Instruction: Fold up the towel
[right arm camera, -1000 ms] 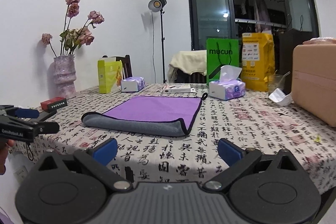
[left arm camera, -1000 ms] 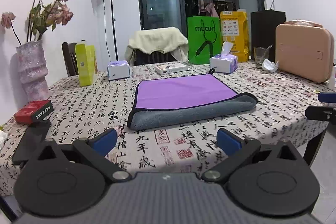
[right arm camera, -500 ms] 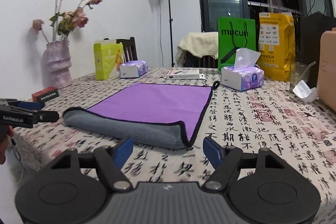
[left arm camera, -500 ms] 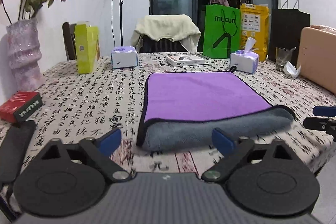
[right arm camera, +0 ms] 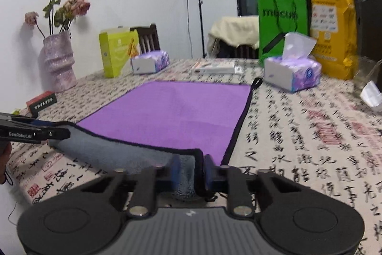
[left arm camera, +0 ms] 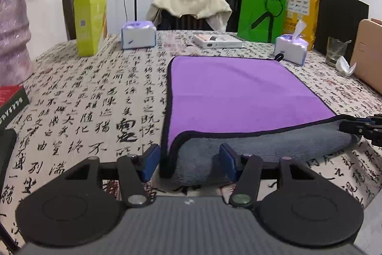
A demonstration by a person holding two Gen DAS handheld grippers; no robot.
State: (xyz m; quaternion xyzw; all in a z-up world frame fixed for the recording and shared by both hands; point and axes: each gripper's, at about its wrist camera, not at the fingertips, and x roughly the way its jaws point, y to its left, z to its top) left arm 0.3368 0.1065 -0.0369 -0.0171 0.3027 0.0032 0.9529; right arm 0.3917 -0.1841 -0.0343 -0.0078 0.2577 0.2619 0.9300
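A purple microfibre towel with a grey underside and black trim is lying folded on the table's calligraphy-print cloth, its thick grey fold facing the near edge. The left gripper is straddling the fold's left corner, its blue-padded fingers standing partly apart with the cloth between them (whether the pads are touching is unclear). The right gripper is pinching the fold's right corner, fingers narrowed against the black-edged fabric. A white-and-purple tissue pack is sitting just beyond the towel's far right corner.
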